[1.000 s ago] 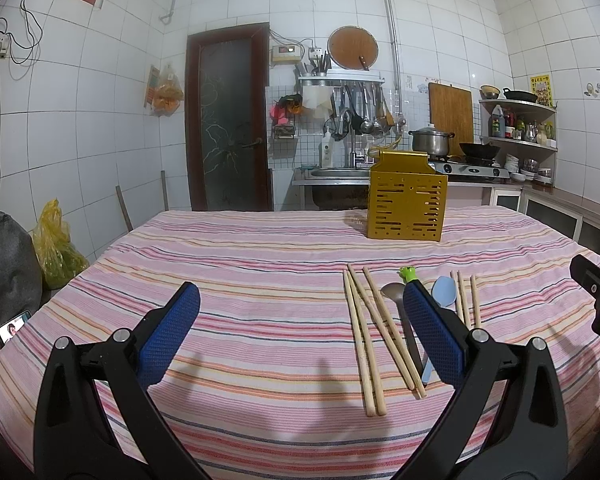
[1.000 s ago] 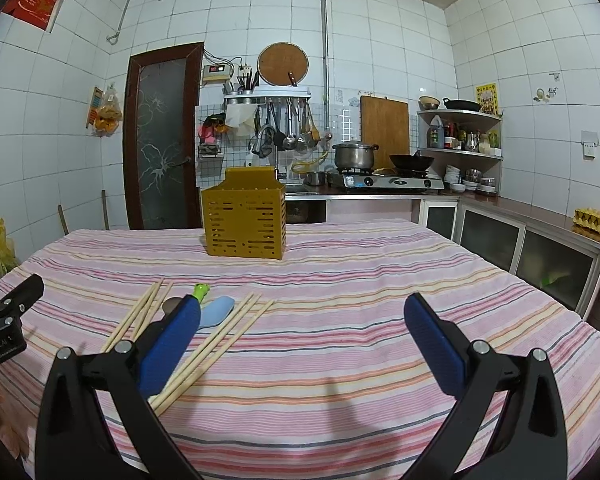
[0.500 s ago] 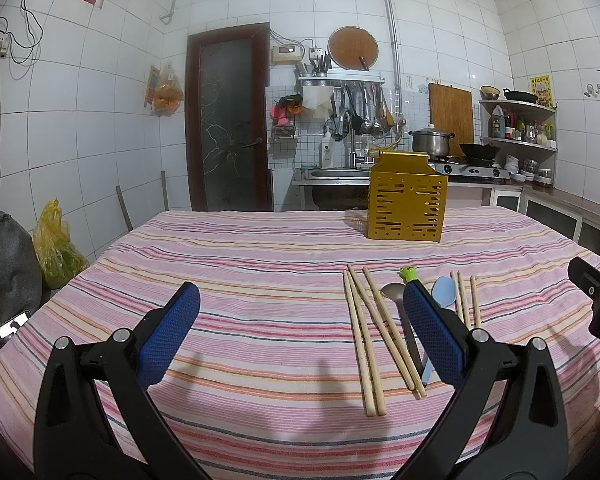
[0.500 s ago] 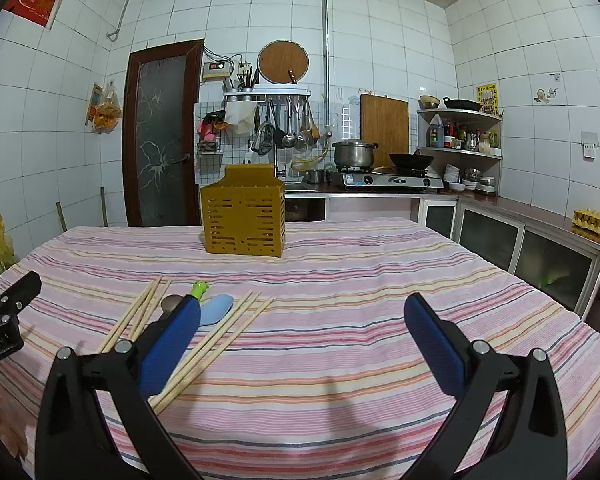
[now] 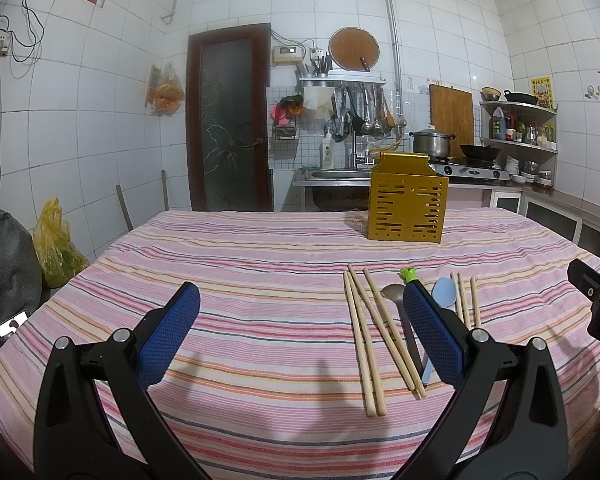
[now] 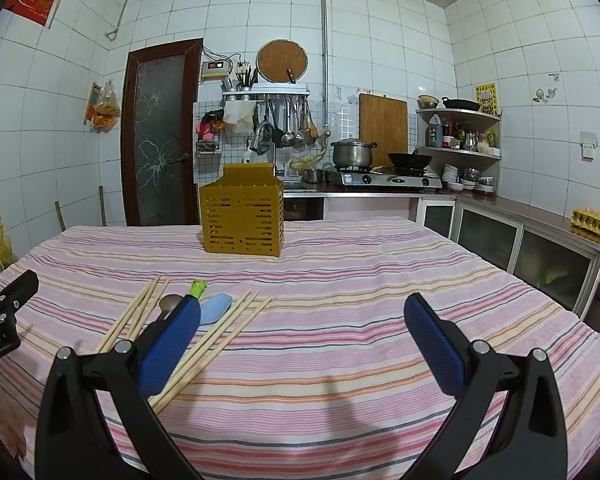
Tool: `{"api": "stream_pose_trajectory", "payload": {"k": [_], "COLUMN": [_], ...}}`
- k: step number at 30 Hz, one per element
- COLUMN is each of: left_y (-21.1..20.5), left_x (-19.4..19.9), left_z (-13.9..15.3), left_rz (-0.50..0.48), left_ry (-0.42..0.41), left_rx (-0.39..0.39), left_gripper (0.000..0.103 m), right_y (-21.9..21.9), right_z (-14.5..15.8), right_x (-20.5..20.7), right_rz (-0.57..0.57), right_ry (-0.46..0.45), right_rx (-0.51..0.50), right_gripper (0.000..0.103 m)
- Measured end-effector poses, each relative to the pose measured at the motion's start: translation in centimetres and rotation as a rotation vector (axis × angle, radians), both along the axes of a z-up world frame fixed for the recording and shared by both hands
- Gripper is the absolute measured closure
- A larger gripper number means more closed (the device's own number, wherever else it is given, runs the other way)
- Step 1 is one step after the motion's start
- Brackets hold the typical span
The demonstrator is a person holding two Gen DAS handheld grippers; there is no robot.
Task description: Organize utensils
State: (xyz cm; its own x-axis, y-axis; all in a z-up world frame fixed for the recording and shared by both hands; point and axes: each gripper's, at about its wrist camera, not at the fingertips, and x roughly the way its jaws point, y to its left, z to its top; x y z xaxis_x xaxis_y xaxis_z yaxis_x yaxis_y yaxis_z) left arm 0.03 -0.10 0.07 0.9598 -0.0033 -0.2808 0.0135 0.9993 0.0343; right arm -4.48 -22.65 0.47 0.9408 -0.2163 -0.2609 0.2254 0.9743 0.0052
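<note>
**Wooden chopsticks and spoons lie loose before a yellow holder**

Striped pink cloth covers the desk. Lower centre of the left wrist view, the left claw hangs above the cloth with its blue pads spread wide and nothing between them. The right claw stands the same way in its own view, wide open and empty.

Right of centre in the left view lie the chopsticks, several pale sticks side by side on the cloth, with a second small group further right. Between the groups rest a metal spoon, a green-tipped utensil and a light blue spoon, partly hidden behind the claw's right pad.

Beyond them, upper centre-right, the yellow slotted utensil holder stands upright on the desk, well apart from the utensils. At the right edge the black tip of the other claw shows.
</note>
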Motion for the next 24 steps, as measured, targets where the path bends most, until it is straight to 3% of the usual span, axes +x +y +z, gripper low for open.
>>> {"api": "stream_pose_trajectory", "payload": {"k": [24], "left_y": [0.53], "left_x": [-0.45], "left_z": [0.21], "left_rz": [-0.008], "left_ry": [-0.019], "left_rx": [-0.024], "left_gripper": [0.005], "right_y": [0.13], "right_z": [0.25], "right_x": [-0.5], "right_rz": [-0.013], "right_ry": [-0.017], "right_rx": [-0.007], "right_gripper": [0.004]}}
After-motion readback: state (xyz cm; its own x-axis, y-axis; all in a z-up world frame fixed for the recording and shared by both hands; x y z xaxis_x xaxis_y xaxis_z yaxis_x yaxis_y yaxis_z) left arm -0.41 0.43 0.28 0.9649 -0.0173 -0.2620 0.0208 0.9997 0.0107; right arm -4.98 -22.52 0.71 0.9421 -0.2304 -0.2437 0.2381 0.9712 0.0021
